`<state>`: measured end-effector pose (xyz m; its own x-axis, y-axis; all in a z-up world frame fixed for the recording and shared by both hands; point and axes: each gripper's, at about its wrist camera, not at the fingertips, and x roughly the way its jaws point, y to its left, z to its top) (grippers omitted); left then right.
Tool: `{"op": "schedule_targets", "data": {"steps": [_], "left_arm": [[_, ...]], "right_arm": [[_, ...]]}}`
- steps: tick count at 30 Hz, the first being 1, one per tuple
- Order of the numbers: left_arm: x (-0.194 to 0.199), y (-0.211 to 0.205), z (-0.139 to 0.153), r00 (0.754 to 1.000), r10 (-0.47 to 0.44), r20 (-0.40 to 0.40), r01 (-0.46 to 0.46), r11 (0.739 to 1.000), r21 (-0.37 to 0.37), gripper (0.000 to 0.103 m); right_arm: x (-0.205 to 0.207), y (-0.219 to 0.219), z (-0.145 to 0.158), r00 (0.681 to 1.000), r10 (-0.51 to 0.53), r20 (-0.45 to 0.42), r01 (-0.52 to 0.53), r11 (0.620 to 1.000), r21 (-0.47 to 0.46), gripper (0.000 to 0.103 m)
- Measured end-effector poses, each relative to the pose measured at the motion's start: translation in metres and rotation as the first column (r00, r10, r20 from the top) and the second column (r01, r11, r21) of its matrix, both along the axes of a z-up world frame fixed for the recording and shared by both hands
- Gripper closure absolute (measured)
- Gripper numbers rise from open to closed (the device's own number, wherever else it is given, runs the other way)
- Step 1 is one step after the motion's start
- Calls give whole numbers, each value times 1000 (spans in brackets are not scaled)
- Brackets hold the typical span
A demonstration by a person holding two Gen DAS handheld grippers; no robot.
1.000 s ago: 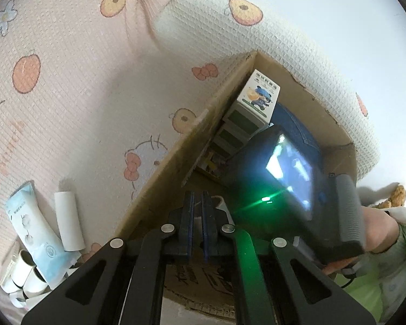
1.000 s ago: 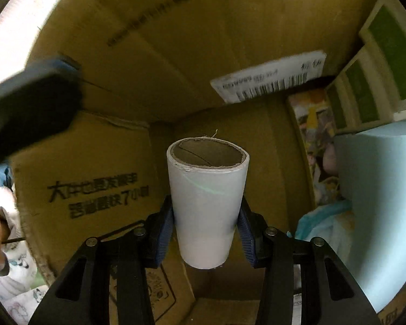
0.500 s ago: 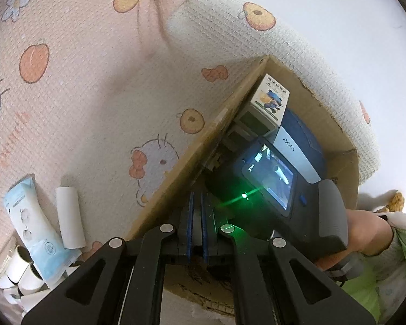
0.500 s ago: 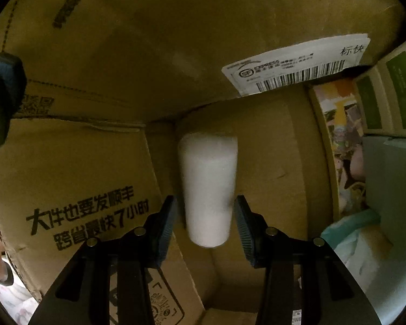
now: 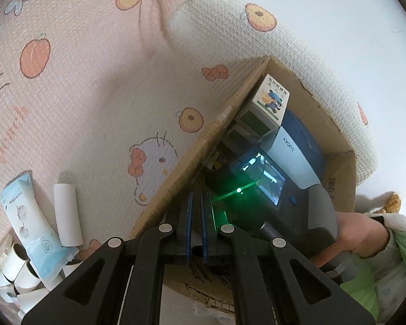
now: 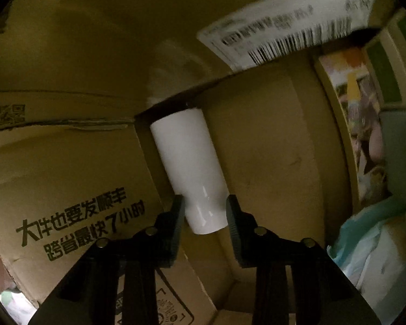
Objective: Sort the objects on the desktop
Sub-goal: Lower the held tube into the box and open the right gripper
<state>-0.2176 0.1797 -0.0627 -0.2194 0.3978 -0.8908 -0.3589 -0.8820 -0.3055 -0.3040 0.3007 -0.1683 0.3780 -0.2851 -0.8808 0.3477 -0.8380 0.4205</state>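
Right gripper (image 6: pixel 205 216) was closing inside the cardboard box (image 6: pixel 67 162), white tube (image 6: pixel 192 168) between unpressed jaws; left gripper (image 5: pixel 197 214) closed, empty.

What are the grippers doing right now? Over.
Left gripper shut, empty, outside cardboard box. Right gripper inside box, closing, white tube between its pads. Nothing in the way.

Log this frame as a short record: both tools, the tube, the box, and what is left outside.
left tool: shut, empty, by the box edge
right tool: inside the box, jaws closing; the tube's near end shows between them, no clear grip
tube: white, lying in the box, far end at a corner
box: cardboard, also holds cartons
outside: loose tube and blue pack on patterned cloth
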Motion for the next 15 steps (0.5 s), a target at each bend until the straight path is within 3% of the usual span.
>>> {"op": "schedule_targets", "data": {"steps": [10, 15], "left_arm": [[5, 3, 1, 1000, -2, -1, 2, 1000, -3, 98], [11, 8, 9, 999, -17, -32, 17, 1000, -6, 98]], "right_arm": [[-6, 7, 8, 999, 13, 32, -15, 998, 54, 75], [-10, 10, 31, 996, 57, -74, -50, 994, 97, 74]]}}
